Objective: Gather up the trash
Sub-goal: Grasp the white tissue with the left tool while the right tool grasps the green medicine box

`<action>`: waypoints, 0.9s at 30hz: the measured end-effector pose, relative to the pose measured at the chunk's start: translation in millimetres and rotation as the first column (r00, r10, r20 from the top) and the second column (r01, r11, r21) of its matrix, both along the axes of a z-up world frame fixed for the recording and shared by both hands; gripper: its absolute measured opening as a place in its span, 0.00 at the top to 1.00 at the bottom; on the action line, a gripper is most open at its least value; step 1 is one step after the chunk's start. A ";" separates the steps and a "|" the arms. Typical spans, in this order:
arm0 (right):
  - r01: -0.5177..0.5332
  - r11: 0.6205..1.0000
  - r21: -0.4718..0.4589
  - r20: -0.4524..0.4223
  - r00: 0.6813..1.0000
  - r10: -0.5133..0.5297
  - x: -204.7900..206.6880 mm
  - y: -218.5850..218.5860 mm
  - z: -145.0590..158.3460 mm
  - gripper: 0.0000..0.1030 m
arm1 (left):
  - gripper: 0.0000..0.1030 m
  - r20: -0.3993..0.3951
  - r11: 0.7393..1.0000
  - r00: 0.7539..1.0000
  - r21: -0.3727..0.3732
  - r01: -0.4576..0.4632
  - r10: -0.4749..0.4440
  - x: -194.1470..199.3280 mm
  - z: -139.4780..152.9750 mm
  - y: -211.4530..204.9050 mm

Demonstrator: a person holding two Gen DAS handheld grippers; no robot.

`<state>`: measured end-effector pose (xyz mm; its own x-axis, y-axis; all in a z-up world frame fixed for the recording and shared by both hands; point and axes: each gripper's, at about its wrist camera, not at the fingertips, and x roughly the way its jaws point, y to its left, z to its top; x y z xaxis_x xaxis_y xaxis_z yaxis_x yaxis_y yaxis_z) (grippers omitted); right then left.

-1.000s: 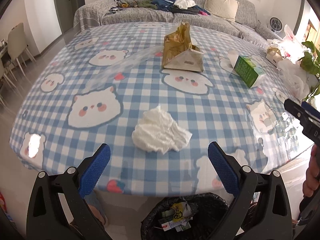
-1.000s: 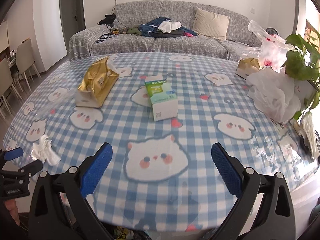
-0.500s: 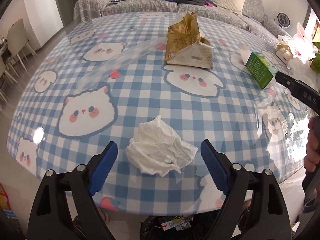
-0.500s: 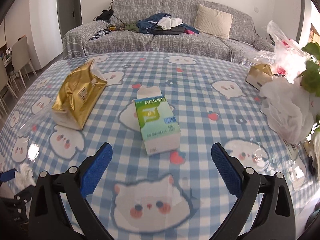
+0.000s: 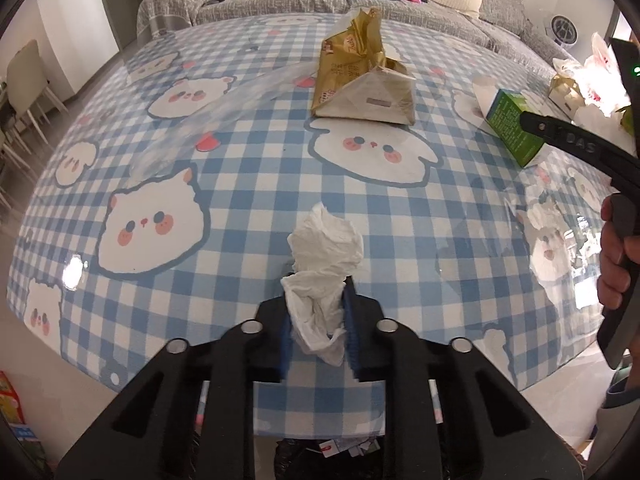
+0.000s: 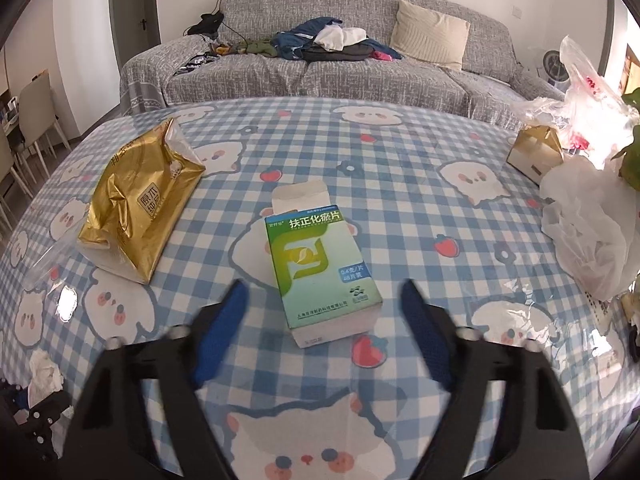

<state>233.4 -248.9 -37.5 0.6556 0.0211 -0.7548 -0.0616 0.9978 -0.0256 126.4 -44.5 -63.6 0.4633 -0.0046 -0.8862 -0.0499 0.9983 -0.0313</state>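
My left gripper (image 5: 318,308) is shut on a crumpled white tissue (image 5: 326,248) at the near edge of the checked table (image 5: 240,184); the tissue's top bulges out above the blue pads. In the right wrist view a green and white medicine box (image 6: 320,264) lies flat with its far flap open. My right gripper (image 6: 323,286) straddles the box's near end. Its jaws are closing, with a gap still on both sides of the box. The right gripper's finger (image 5: 560,136) also shows at the right of the left wrist view, by the box (image 5: 516,128).
A gold tissue pack (image 6: 140,204) lies left of the box, with clear plastic film (image 5: 224,108) beside it. White plastic bags (image 6: 592,232) and a small gold box (image 6: 536,152) crowd the right edge. A black-lined bin (image 5: 332,452) stands under the near table edge.
The left jaws have come together on the tissue and squeezed it upright. The right gripper has moved forward over the green box, and its fingers have drawn inward.
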 end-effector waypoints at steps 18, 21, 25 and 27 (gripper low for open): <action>0.081 0.997 0.008 0.027 0.996 -0.081 -27.4 -5.7 6.4 0.52 | 0.87 0.011 1.000 1.000 -0.006 0.006 -0.006 -8.1 6.3 5.4; 0.079 0.997 -0.002 0.032 0.996 -0.079 -34.9 -4.2 9.2 0.52 | 0.87 0.016 1.000 1.000 -0.009 0.006 -0.006 -10.6 9.2 6.7; 0.091 0.996 0.008 0.028 0.995 -0.091 -45.6 -7.4 11.9 0.52 | 0.87 0.028 1.000 1.000 -0.002 0.003 -0.003 -13.6 14.4 8.7; 0.093 0.996 0.011 0.029 0.995 -0.093 -51.6 -8.7 13.9 0.52 | 0.87 0.029 1.000 1.000 0.000 0.004 -0.004 -14.7 16.2 8.9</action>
<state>181.8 -257.5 -23.6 0.6769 -0.0342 -0.7352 0.0324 0.9993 -0.0167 111.7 -35.6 -47.5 0.4890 -0.0064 -0.8722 -0.0446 0.9985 -0.0323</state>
